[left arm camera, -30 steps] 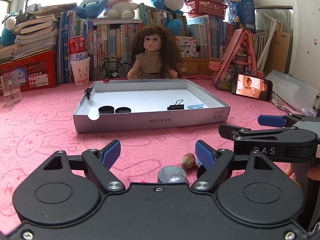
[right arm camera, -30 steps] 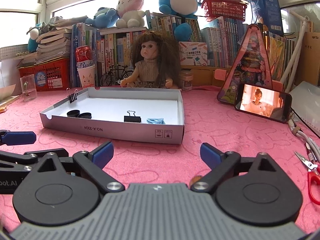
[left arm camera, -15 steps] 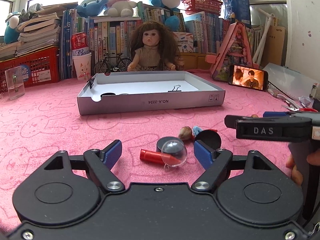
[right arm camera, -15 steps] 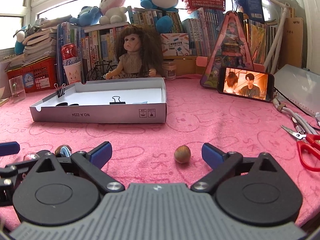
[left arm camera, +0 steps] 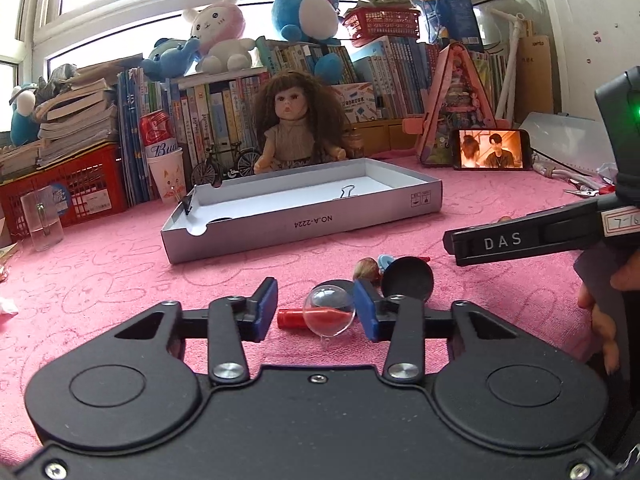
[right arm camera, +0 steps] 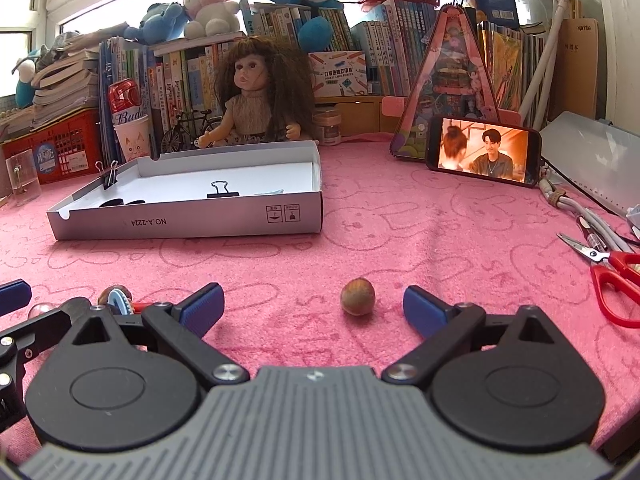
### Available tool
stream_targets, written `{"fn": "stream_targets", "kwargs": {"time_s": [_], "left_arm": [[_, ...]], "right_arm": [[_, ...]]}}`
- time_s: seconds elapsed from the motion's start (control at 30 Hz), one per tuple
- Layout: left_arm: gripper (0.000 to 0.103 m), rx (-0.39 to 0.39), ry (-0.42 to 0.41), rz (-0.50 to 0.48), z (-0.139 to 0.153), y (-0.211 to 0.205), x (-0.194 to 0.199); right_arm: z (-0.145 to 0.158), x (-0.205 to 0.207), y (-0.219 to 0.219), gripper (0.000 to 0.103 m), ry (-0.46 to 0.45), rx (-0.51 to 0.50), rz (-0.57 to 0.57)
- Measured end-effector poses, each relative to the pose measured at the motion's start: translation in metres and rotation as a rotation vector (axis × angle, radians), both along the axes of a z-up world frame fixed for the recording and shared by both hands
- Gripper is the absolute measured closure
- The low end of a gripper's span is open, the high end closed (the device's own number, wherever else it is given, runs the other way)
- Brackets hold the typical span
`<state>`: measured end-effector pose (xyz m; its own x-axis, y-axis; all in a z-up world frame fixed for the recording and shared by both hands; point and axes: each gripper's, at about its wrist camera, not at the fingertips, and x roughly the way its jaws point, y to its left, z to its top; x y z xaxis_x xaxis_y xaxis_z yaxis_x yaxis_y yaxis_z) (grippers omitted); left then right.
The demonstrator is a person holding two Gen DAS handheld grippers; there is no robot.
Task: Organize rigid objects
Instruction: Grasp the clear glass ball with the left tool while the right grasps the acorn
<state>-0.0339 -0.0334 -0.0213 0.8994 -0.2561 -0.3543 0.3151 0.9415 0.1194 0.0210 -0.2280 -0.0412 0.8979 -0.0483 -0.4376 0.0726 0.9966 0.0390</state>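
Observation:
My left gripper (left arm camera: 316,307) is open low over the pink cloth, its fingers either side of a clear glass ball (left arm camera: 329,310) that lies over a red tube (left arm camera: 291,319). A black disc (left arm camera: 407,279), a brown nut (left arm camera: 367,269) and a small blue piece (left arm camera: 385,261) lie just beyond. My right gripper (right arm camera: 312,305) is open, with a brown hazelnut (right arm camera: 357,296) on the cloth between its fingers, nearer the right one. The white box lid (left arm camera: 304,220) holds a black binder clip (right arm camera: 222,191) and black discs (right arm camera: 120,202).
A doll (left arm camera: 296,124), a model bicycle, a cup and a can stand behind the box. A phone (right arm camera: 484,153) plays video at right. Red scissors (right arm camera: 612,272) and cables lie at far right. A glass mug (left arm camera: 42,216) stands at left. Books and plush toys fill the back.
Both grippers have drawn back and lower toward the near edge. The glass ball, red tube and hazelnut have come into view between the fingers. The left fingers have narrowed.

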Motion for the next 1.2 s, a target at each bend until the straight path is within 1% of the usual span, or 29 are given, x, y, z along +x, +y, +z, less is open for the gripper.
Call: {"fn": "stream_targets", "kwargs": {"time_s": [0.1,0.17,0.23,0.3,0.37,0.43,0.5,0.57,0.77,0.8,0.87,1.0,1.1,1.2], "left_arm": [[0.072,0.001,0.014,-0.006,-0.001,-0.001,0.000],[0.074,-0.004,0.016,-0.004,-0.001,-0.001,0.000],[0.077,-0.011,0.016,-0.004,-0.001,0.000,-0.001],[0.079,-0.021,0.016,-0.002,0.000,0.002,-0.001],[0.081,-0.030,0.019,0.004,0.001,0.004,0.000],[0.083,-0.041,0.025,0.015,0.002,0.007,0.002],[0.083,-0.052,0.034,0.024,0.002,0.010,0.004],[0.083,-0.057,0.037,0.034,0.003,0.013,0.007],[0.081,-0.051,0.029,0.098,0.006,0.028,0.018],[0.080,-0.049,0.026,0.115,0.005,0.031,0.020],[0.075,-0.041,0.023,0.153,0.004,0.037,0.023],[0.071,-0.029,0.027,0.227,0.003,0.049,0.027],[0.067,-0.047,0.021,0.246,0.005,0.058,0.022],[0.065,-0.062,0.016,0.225,0.007,0.061,0.010]], "right_arm": [[0.000,0.000,0.000,0.003,0.000,0.000,0.000],[0.000,0.000,0.000,0.003,0.001,-0.002,0.002],[-0.001,0.001,0.002,0.007,0.006,-0.013,0.008],[-0.003,0.001,0.005,0.015,0.003,-0.037,0.015],[-0.004,0.000,0.008,0.020,-0.004,-0.062,0.032],[-0.004,-0.001,0.008,0.023,-0.012,-0.062,0.039],[-0.005,-0.002,0.007,0.029,-0.020,-0.054,0.040],[-0.005,-0.004,0.006,0.033,-0.030,-0.051,0.041],[-0.004,-0.004,0.005,0.033,-0.030,-0.054,0.044],[-0.004,-0.004,0.005,0.033,-0.030,-0.055,0.044],[-0.004,-0.003,0.005,0.033,-0.029,-0.056,0.044],[-0.004,-0.003,0.005,0.033,-0.027,-0.059,0.045],[-0.005,-0.003,0.006,0.033,-0.028,-0.059,0.045],[-0.005,-0.003,0.005,0.033,-0.028,-0.059,0.045]]}}
